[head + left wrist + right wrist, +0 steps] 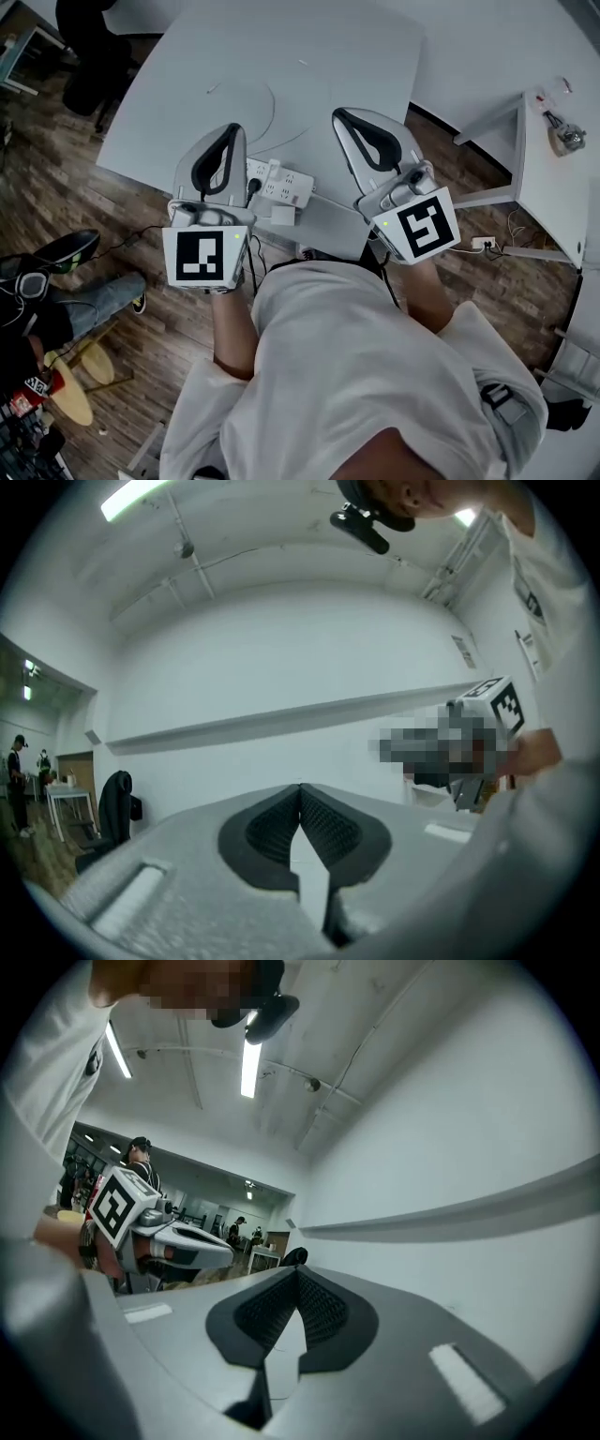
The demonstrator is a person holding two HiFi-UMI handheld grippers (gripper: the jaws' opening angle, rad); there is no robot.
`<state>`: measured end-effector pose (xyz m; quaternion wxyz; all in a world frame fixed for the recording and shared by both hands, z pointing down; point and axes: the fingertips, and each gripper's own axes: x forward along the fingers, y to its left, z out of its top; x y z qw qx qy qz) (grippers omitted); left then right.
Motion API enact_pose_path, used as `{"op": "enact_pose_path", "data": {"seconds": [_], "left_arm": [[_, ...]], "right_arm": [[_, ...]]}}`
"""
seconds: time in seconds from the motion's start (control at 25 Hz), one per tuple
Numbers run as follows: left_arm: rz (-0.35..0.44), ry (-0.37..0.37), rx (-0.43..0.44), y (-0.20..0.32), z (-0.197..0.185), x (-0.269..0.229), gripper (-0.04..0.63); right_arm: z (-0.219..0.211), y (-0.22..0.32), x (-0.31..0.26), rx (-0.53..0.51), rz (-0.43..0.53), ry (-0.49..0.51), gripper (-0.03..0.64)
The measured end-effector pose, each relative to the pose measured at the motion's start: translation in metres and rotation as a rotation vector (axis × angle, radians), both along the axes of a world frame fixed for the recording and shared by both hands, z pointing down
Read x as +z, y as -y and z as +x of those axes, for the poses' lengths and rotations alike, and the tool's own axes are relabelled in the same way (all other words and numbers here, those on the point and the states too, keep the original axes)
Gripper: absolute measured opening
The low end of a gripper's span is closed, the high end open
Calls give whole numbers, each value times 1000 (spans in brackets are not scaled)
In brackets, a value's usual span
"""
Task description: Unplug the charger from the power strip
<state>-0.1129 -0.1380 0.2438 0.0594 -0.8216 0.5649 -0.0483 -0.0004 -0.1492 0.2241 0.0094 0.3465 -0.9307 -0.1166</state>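
At centre of head view, a white power strip [284, 185] lies on a white table [300, 56], close to the table's near edge. A black plug [253, 187] sits in the strip's left end, w/ a dark cord [251, 258] dropping off the edge toward the floor. Just below the strip, a small white block [281, 216] lies flat on the table, apart from the sockets; it may be the charger, can't tell for sure.

Left gripper [231, 131] is held above the table, and its body covers the strip's left end from this view. Its jaws are pressed together w/ nothing between them, seen plainly in left gripper view [300, 787]. Right gripper [345, 116] is held to the right of the strip, not over it; its jaws also meet at the tips and hold nothing [296, 1269]. Neither claw touches strip, plug or block. Both gripper views look at a plain white wall, not the table.

Further out: a thin wire loop [281, 108] curves across the tabletop above the strip. Right of frame, a second white table [553, 187] carries a small metal object [566, 137]. Below it, a white socket block [484, 243] rests on the wood floor [141, 202]. Lower left, a seated person's leg and black shoe [71, 247]. Upper left, a black chair [94, 56].
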Motion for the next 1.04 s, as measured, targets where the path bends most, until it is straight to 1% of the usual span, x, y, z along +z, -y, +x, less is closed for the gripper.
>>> {"op": "enact_pose_path", "data": {"seconds": [0.12, 0.32, 0.52, 0.68, 1.04], "left_arm": [[31, -2, -6, -2, 5, -11, 5], [18, -10, -9, 4, 5, -15, 5], [5, 47, -6, 8, 7, -11, 5], [-1, 38, 12, 11, 14, -8, 5], [-12, 33, 10, 9, 18, -10, 5]], "right_arm": [[5, -1, -13, 8, -8, 23, 2], [-1, 5, -21, 0, -10, 33, 2], [-4, 8, -25, 2, -9, 34, 2], [-1, 11, -30, 15, 6, 29, 2], [9, 8, -28, 38, -14, 30, 2]]}}
